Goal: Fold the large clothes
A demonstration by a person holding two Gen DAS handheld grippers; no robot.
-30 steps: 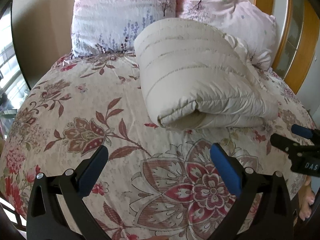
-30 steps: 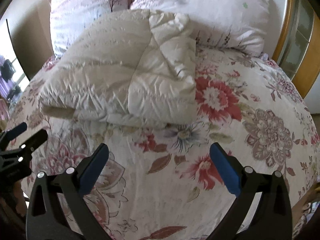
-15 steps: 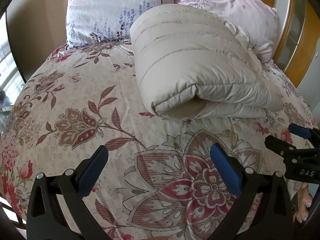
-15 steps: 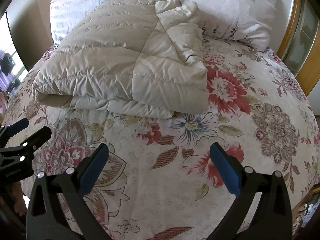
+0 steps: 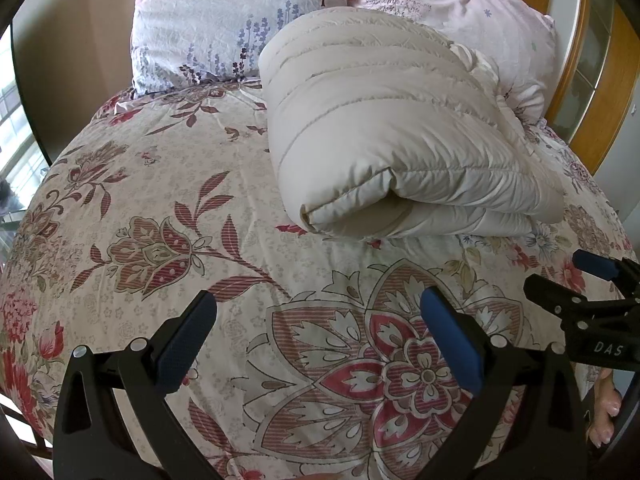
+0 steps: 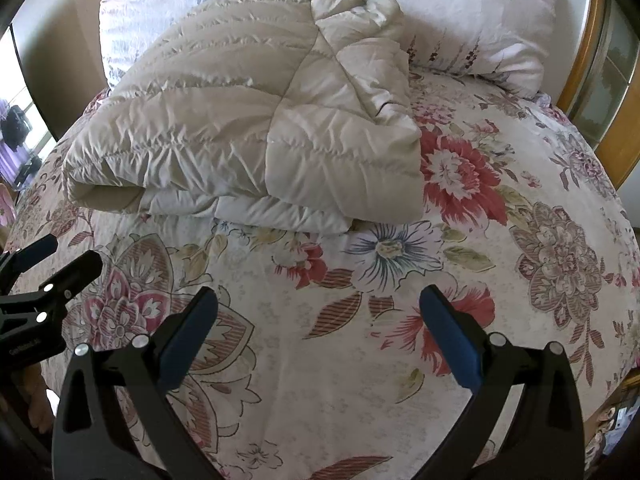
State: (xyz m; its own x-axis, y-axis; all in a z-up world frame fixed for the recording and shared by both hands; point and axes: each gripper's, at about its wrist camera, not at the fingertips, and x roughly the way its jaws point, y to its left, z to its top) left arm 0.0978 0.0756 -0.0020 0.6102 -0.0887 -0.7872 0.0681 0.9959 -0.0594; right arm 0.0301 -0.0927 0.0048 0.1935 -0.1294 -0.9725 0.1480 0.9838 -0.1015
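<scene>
Ahead of both wide-open, empty grippers, left gripper (image 5: 318,320) beside right gripper (image 6: 318,318), cream quilted coat (image 5: 384,136) already folded thick on floral bedspread (image 5: 160,208); likely approach stage, next needing reach forward to its near edge.

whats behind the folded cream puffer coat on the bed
Two pillows stand behind the cream padded garment, at the head of the floral bedspread. Their lower parts are hidden by it, as is the bedspread beneath it.
</scene>
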